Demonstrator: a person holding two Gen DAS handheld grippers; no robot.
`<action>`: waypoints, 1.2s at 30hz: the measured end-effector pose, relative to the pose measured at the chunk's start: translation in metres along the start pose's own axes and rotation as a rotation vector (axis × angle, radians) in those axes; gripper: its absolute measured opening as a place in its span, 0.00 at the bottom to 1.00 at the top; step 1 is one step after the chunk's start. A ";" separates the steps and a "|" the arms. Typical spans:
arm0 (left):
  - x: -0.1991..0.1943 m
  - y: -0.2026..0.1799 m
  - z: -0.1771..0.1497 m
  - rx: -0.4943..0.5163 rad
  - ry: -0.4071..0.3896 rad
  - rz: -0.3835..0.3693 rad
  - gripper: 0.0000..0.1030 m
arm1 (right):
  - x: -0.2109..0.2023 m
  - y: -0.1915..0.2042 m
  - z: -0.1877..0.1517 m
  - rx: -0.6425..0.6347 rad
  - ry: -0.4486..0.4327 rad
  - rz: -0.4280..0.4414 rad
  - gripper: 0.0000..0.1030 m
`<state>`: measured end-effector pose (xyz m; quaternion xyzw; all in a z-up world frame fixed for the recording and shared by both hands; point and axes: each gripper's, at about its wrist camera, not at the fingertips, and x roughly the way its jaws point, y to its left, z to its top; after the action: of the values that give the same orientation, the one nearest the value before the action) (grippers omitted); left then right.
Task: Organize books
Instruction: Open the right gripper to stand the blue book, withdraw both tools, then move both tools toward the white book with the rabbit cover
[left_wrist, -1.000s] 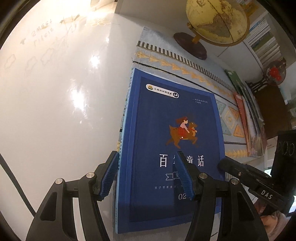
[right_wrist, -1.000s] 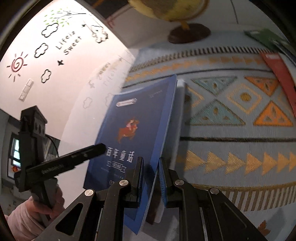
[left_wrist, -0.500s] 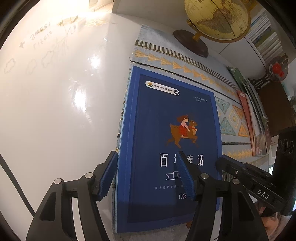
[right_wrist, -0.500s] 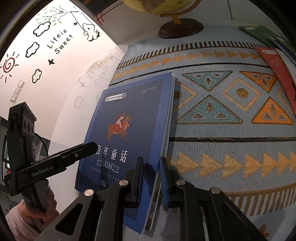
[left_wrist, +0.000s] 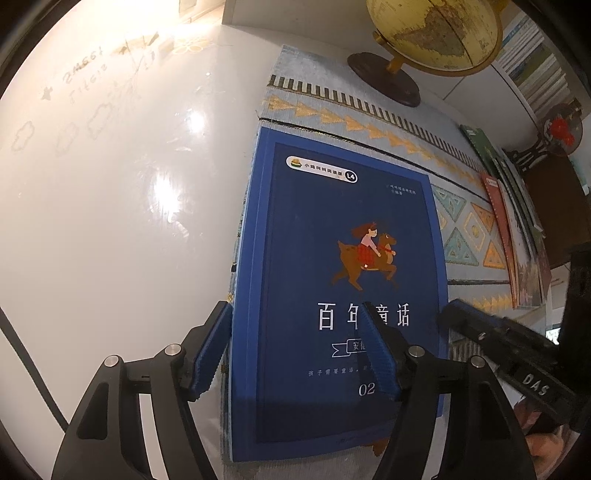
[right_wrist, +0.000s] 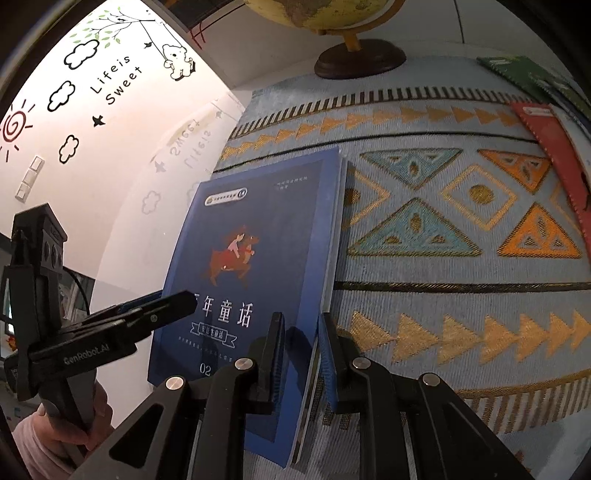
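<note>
A dark blue book (left_wrist: 343, 258) with a girl riding a deer on its cover lies on the left end of the patterned cloth (left_wrist: 461, 229). My left gripper (left_wrist: 295, 350) hovers over the book's near left part. Its jaws are opening: one pad is by the spine, the other over the cover, and neither presses. In the right wrist view the same blue book (right_wrist: 266, 240) has its near right edge between the pads of my right gripper (right_wrist: 302, 356), which is shut on it. The left gripper (right_wrist: 166, 304) shows there at the book's left side.
A globe (left_wrist: 436, 33) on a dark round base (right_wrist: 358, 59) stands at the back of the cloth. Red and green books (left_wrist: 502, 236) lie along the cloth's right side. Glossy white tabletop (left_wrist: 129, 221) spreads to the left, and a sticker-covered wall (right_wrist: 114, 79) rises behind it.
The book's right side, raised a second ago, has come down nearly flat on the cloth. The left jaws have widened a little. Neither hand has shifted.
</note>
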<state>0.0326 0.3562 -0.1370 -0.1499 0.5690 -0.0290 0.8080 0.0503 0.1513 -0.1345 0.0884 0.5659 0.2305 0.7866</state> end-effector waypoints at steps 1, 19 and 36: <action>0.000 -0.001 0.000 0.001 0.002 0.003 0.65 | -0.004 0.002 0.001 -0.009 -0.015 -0.007 0.18; -0.030 -0.083 0.018 0.056 -0.102 0.026 0.66 | -0.073 -0.018 0.014 -0.118 -0.107 -0.064 0.18; 0.012 -0.265 0.006 0.182 -0.089 -0.080 0.66 | -0.177 -0.204 -0.002 0.077 -0.187 -0.183 0.19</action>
<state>0.0753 0.1026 -0.0736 -0.0996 0.5209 -0.1063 0.8411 0.0575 -0.1101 -0.0663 0.0874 0.5043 0.1268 0.8497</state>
